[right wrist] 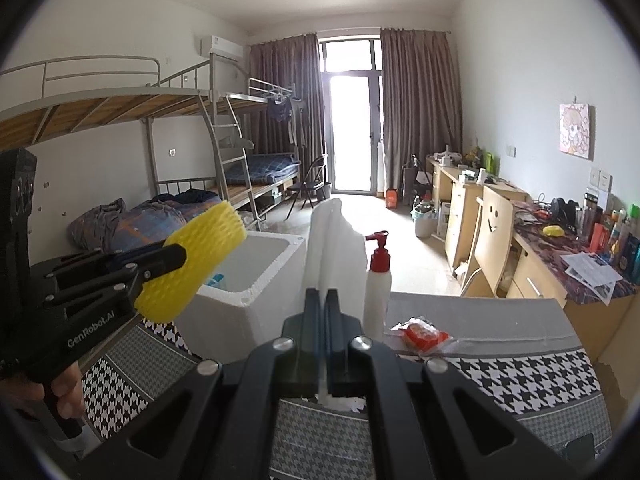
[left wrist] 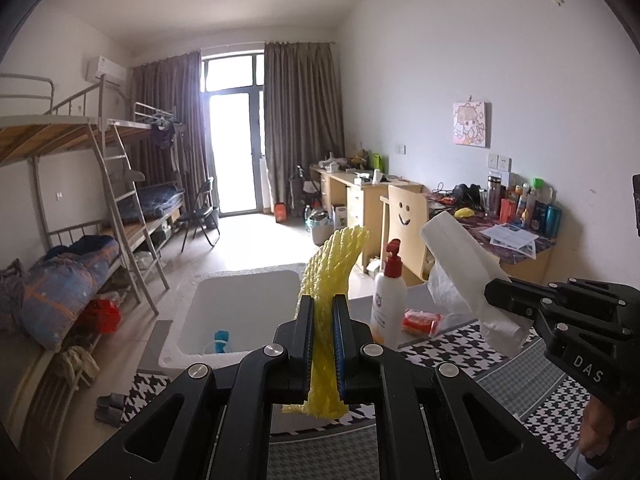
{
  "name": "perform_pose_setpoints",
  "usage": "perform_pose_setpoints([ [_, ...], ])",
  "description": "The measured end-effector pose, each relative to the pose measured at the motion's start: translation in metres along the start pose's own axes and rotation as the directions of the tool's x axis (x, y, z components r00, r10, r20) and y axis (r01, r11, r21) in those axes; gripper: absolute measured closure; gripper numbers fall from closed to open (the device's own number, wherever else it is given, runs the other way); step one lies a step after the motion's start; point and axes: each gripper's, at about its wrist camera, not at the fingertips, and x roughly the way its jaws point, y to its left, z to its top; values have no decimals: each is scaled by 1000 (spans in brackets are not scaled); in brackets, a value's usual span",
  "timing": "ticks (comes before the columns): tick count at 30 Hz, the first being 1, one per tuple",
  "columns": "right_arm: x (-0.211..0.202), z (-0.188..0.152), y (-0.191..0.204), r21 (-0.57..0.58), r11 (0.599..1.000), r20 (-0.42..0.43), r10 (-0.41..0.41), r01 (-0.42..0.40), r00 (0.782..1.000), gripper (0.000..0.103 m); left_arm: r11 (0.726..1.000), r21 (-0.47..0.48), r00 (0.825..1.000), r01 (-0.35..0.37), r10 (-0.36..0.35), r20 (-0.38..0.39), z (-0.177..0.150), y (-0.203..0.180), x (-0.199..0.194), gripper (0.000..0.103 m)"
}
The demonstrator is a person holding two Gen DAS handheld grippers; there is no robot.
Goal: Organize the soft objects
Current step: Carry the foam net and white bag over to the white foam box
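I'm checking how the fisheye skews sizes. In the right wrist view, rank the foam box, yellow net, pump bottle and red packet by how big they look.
1. Foam box
2. Yellow net, though nearness to the camera inflates it
3. Pump bottle
4. Red packet

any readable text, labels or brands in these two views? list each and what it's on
"DAS": side of the right gripper, left wrist view.
"GenRobot.AI": side of the left gripper, right wrist view.
Pump bottle label: too blurred to read.
Red packet and desk bottles: print too small.
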Motion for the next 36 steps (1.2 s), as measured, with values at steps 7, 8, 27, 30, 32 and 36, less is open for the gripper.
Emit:
perform_pose_setpoints([
  [7, 8, 7, 2, -7, 1000, 2, 18, -18, 1000, 99, 1000, -6, 1000, -29, 29, 4, 4, 8, 6, 93],
  [8, 10, 8, 3, -7, 1000, 3, 21, -21, 1000, 99, 999, -7, 999, -37, 37, 6, 5, 8, 8, 93],
  [27, 32, 27, 21, -50, 996, 2, 68, -68, 998, 99, 991, -55, 993, -118, 119, 5, 17, 39, 20, 93],
  [30, 35, 28, 22, -55, 996, 0, 75, -75, 997, 99, 990, -59, 992, -129, 130, 7, 19, 42, 20, 93],
  [32, 39, 31, 24, -57, 995, -4, 80, -81, 997, 99, 989, -64, 991, -133, 134, 5, 20, 44, 22, 93],
  [36, 46, 34, 29, -57, 993, -16, 102, -103, 995, 99, 986, -66, 989, -150, 151, 0, 19, 44, 25, 93],
])
